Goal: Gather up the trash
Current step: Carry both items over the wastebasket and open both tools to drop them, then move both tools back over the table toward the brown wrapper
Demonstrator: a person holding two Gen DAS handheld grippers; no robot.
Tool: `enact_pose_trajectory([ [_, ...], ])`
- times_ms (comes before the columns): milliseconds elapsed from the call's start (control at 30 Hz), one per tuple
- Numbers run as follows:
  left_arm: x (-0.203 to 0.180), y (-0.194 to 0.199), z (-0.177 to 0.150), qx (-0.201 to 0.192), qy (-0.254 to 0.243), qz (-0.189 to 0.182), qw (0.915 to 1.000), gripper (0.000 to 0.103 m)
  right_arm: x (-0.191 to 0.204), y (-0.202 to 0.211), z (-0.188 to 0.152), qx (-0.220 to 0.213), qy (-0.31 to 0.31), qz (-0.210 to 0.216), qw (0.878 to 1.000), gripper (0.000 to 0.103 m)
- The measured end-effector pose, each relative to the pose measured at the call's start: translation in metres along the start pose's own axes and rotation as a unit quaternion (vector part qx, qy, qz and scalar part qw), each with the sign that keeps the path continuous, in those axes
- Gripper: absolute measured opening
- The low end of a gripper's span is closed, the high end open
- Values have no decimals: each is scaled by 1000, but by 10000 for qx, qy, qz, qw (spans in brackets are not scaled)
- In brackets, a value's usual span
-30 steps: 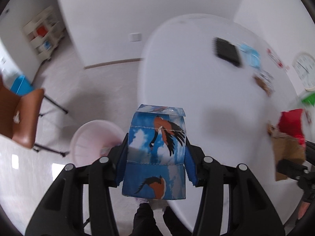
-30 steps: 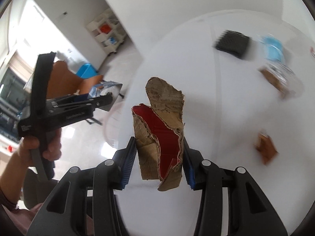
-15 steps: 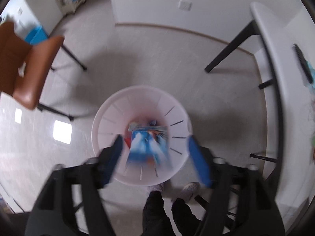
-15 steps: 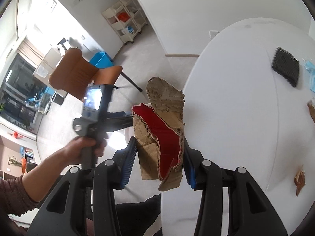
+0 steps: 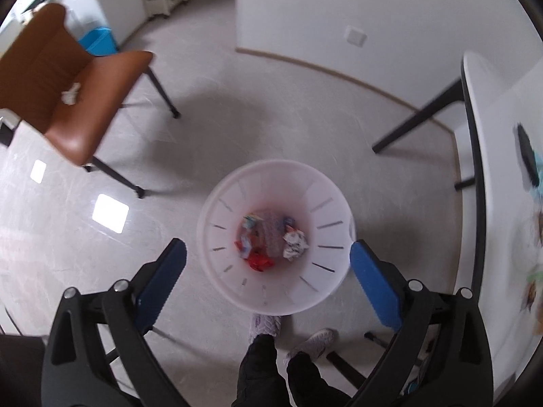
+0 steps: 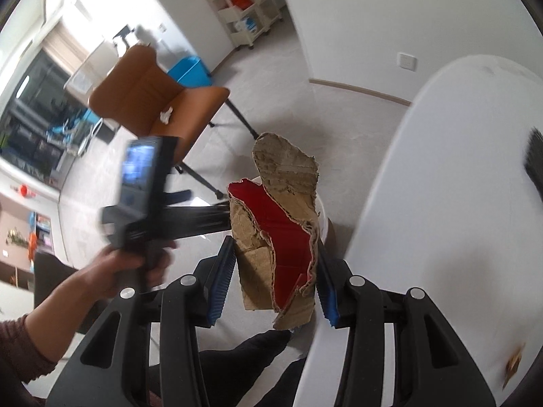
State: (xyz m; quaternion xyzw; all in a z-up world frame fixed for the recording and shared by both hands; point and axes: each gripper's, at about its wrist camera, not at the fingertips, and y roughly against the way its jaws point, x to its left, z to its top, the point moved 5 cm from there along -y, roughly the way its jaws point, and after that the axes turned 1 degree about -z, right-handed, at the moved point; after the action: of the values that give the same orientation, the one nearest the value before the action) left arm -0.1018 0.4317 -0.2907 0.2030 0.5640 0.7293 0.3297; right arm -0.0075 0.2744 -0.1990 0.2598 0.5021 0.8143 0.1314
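In the left wrist view my left gripper (image 5: 268,264) is open and empty, held above a white slotted trash bin (image 5: 325,200) on the floor. Several pieces of trash (image 5: 271,240) lie at the bin's bottom. In the right wrist view my right gripper (image 6: 276,279) is shut on a torn brown cardboard piece with a red inside (image 6: 281,234), held upright beside the white table's edge. The left gripper's body (image 6: 163,210) and the hand on it show to the left of the cardboard. A bit of the bin (image 6: 324,224) shows behind the cardboard.
A brown chair (image 5: 64,91) stands left of the bin, with a white crumpled scrap (image 5: 69,93) on its seat. The white table (image 5: 502,203) runs along the right, with black legs, a dark pad (image 5: 526,152) and scraps on it. My feet (image 5: 268,325) stand by the bin.
My left gripper swung from the table to over the bin, opened, and the blue bird-print carton dropped in. My right gripper moved left toward the table's edge with the cardboard still held.
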Motion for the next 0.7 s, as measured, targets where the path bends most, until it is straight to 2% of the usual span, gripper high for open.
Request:
enact_pose_trajectory([
  [233, 50, 58, -21, -346, 487, 345, 9976, 95, 23, -77, 22, 460, 303, 116, 9984, 48],
  [300, 60, 68, -27, -384, 585, 386, 9968, 95, 26, -96, 23, 579, 298, 105, 9978, 60],
  [367, 66, 78, -32, -437, 642, 432, 9960, 95, 27, -113, 25, 672, 241, -37, 9974, 82],
  [400, 68, 82, -34, -452, 666, 460, 9957, 95, 28, -117, 26, 691, 226, -86, 9973, 85],
  [500, 68, 93, -37, -506, 675, 428, 9955, 95, 31, -117, 27, 696, 158, -166, 9973, 90],
  [567, 63, 101, -38, -546, 624, 394, 9958, 95, 32, -105, 26, 576, 167, -219, 9980, 96],
  [700, 42, 118, -35, -679, 432, 275, 9964, 95, 30, -65, 23, 235, 163, -493, 9984, 100],
])
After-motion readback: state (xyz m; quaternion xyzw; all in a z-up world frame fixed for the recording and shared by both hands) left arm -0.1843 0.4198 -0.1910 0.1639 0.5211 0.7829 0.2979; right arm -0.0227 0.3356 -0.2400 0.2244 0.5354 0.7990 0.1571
